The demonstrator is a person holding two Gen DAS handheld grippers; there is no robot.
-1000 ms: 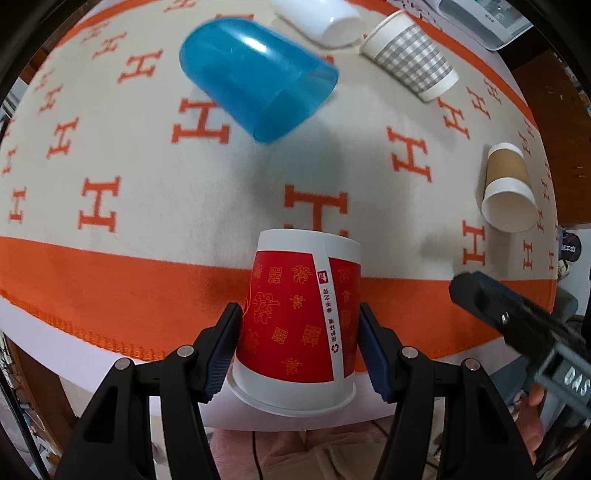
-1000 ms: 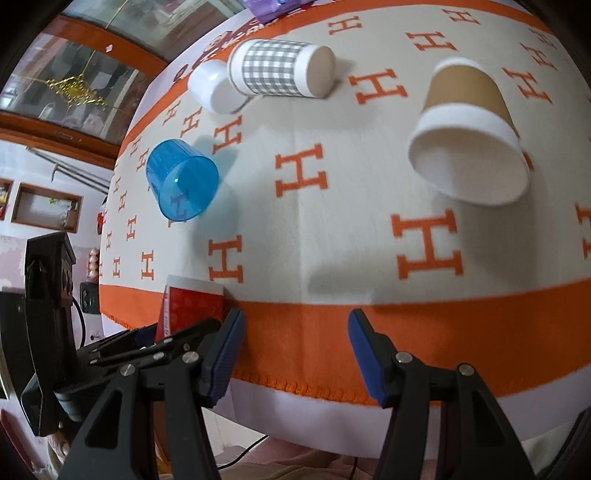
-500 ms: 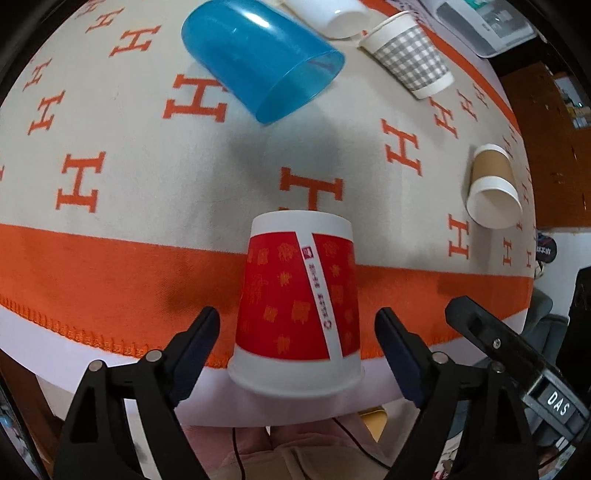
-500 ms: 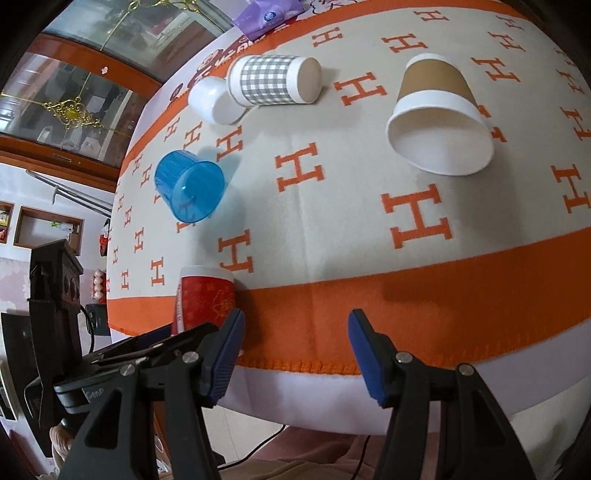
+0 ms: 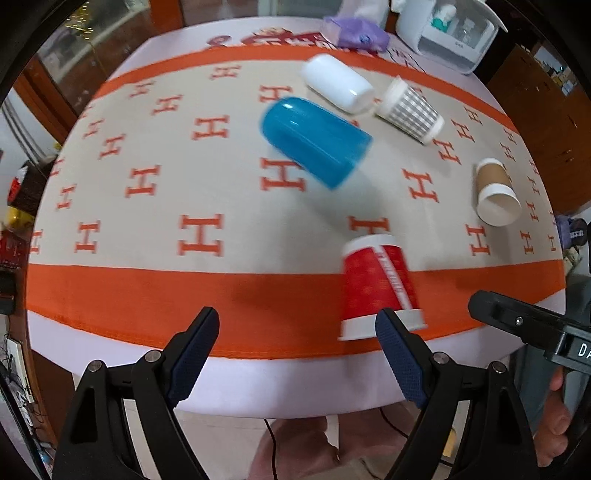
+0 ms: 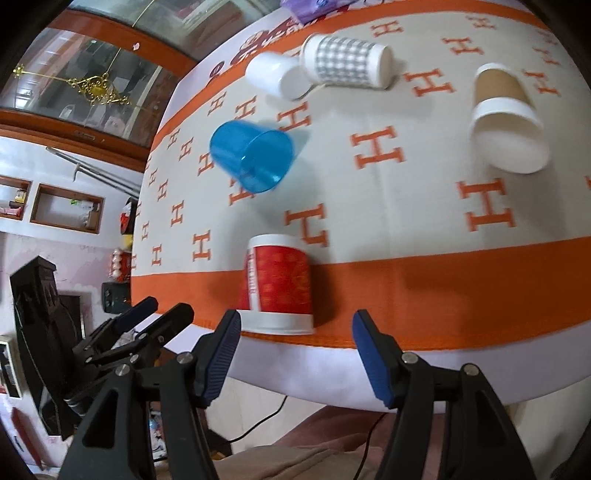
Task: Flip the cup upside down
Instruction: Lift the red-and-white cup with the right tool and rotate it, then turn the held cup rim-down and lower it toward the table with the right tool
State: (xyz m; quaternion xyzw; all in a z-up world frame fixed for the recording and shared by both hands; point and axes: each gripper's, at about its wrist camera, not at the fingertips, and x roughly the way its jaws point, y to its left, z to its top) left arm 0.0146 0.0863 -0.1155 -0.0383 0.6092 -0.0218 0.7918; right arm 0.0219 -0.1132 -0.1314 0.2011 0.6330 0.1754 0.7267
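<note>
A red paper cup (image 5: 376, 284) stands upside down, rim down, on the orange band near the table's front edge; it also shows in the right wrist view (image 6: 277, 284). My left gripper (image 5: 297, 354) is open and empty, back from the table edge, with the cup just beyond its right finger. My right gripper (image 6: 295, 354) is open and empty, close in front of the cup, off the table edge. The left gripper shows at the left of the right wrist view (image 6: 147, 321).
A blue plastic cup (image 5: 314, 142) lies on its side mid-table. A white cup (image 5: 336, 83), a grey checked cup (image 5: 410, 110) and a brown paper cup (image 5: 495, 192) lie on their sides farther back and right. A white appliance (image 5: 443, 29) stands at the far edge.
My left gripper let go of the red cup, opened wide and drew back and to the left. The cup stays upside down on the table. The right gripper moved in front of it.
</note>
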